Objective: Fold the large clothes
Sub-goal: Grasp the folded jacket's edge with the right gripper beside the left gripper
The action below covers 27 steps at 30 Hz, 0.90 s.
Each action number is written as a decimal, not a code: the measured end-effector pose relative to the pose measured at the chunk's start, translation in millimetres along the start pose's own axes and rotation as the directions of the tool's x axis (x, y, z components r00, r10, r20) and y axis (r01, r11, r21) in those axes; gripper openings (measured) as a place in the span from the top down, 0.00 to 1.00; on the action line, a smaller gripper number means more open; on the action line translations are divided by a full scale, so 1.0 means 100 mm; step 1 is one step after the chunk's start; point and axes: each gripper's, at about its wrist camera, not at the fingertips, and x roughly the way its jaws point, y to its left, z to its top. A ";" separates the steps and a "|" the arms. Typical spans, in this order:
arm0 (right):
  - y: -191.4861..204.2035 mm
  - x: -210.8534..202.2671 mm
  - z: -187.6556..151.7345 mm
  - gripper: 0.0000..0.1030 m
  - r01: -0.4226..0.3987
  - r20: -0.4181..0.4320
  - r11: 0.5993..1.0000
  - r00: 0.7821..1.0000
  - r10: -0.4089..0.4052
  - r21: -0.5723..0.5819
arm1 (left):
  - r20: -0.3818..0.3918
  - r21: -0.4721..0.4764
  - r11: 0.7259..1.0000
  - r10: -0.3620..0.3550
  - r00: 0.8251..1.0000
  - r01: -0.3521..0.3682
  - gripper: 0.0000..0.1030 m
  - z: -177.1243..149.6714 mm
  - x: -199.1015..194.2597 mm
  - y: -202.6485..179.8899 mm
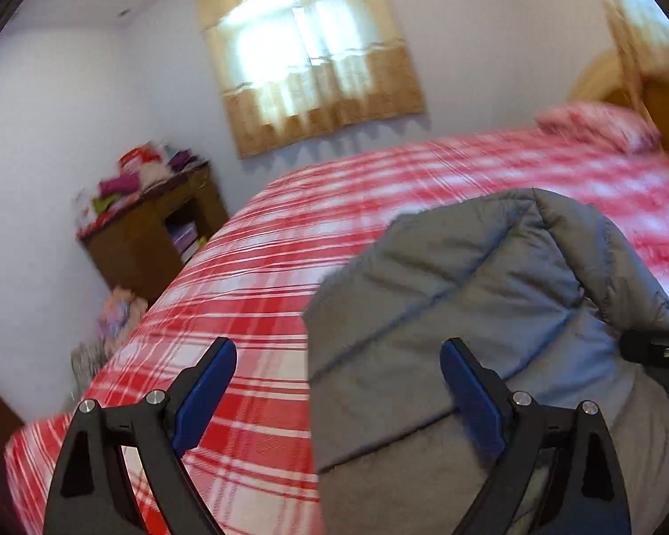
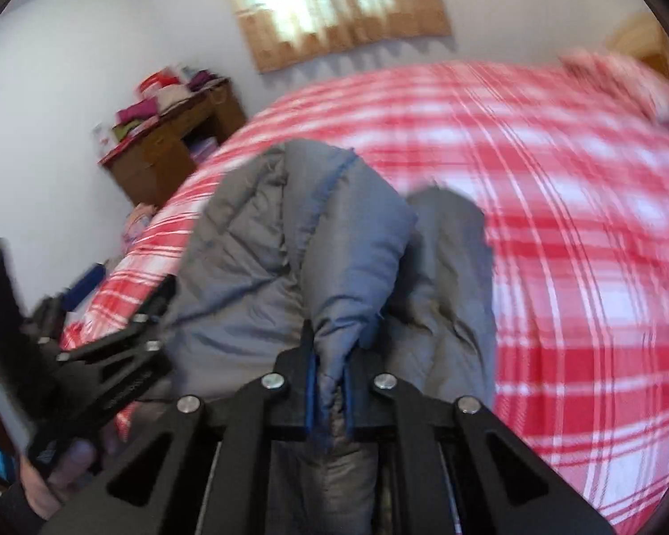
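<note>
— So, nearest first: what has the right gripper (image 2: 330, 383) got?
— Its blue pads are pinched tight on a fold of the grey quilted puffer jacket (image 2: 290, 258), which lies bunched on the red-and-white plaid bedspread (image 2: 580, 267).
— And the left gripper (image 1: 336, 379)?
— Jaws wide apart, holding nothing, poised over the jacket's edge.
— Farther off?
— A brown wooden cabinet (image 1: 156, 236) stacked with folded cloths, then a tan-curtained window (image 1: 307, 53).

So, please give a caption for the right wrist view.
Right hand-held gripper shut on a fold of the grey jacket over the plaid bed.
</note>
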 end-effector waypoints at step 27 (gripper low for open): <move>-0.28 0.20 0.09 0.74 0.218 0.159 0.976 0.963 -0.219 0.018 | -0.133 -0.072 0.996 0.050 0.990 -0.060 0.09 0.11 0.56 -0.19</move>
